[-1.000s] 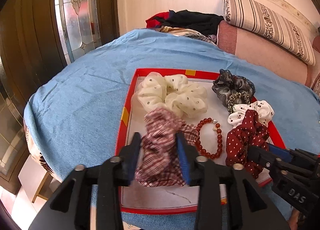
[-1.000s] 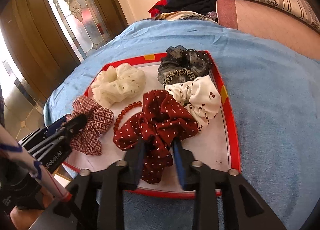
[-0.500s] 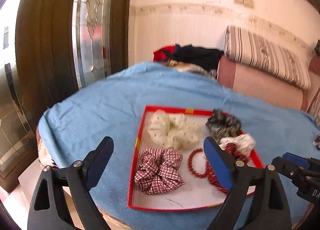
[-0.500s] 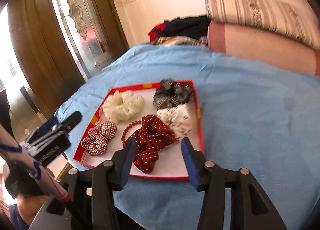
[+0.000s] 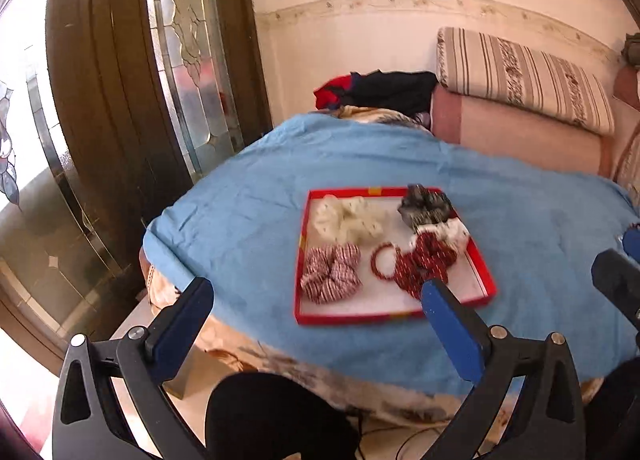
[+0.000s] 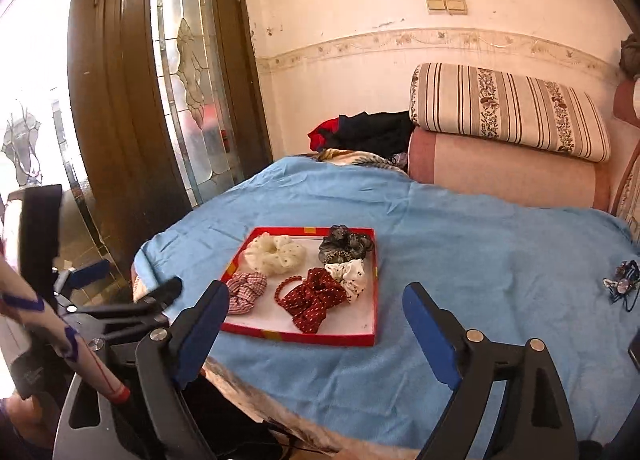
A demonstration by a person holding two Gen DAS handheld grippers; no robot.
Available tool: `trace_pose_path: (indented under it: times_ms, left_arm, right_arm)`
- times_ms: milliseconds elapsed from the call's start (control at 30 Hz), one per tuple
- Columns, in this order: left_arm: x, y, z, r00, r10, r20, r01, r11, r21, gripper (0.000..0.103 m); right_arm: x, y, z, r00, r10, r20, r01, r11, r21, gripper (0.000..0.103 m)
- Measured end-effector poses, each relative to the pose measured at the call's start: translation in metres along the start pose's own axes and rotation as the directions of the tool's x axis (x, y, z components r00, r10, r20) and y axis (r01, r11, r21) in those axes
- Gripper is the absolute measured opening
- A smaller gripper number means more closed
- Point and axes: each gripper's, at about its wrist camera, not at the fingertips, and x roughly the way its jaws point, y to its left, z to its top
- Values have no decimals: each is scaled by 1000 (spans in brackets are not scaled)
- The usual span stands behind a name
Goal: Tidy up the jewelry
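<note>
The left gripper (image 5: 316,312) and the right gripper (image 6: 312,318) are held tilted downward toward twelve o'clock, jaws opening, nothing gripped between them.

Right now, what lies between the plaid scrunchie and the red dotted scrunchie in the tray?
The red bead bracelet, beside the plaid scrunchie and touching the dotted scrunchie; right wrist view.

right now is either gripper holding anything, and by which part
Nothing is held. The left gripper and right gripper are both opening with nothing between their fingers; the scrunchies lie in the red tray.
</note>
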Motion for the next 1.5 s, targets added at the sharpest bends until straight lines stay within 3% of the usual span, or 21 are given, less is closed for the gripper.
trace_pose_path:
  times_ms: [100, 600, 833, 1500]
  left_arm:
    - [-3, 0, -10, 999, 46, 17, -46, 999, -4, 103]
    - [19, 9, -5, 999, 35, -18, -36, 998, -60, 103]
    - [40, 14, -3, 999, 25, -48, -29, 994, -102, 103]
    - [81, 10, -4, 991, 61, -115, -71, 994, -87, 103]
  right_arm:
    - [-5, 5, -2, 1000, -13, 11, 13, 999, -29, 92]
    - [5, 15, -2, 999, -39, -14, 38, 997, -73, 92]
    - [25, 9, -5, 996, -62, -71, 57, 996, -70, 92]
    - [63, -2, -10, 986, -80, -148, 70, 995, -76, 92]
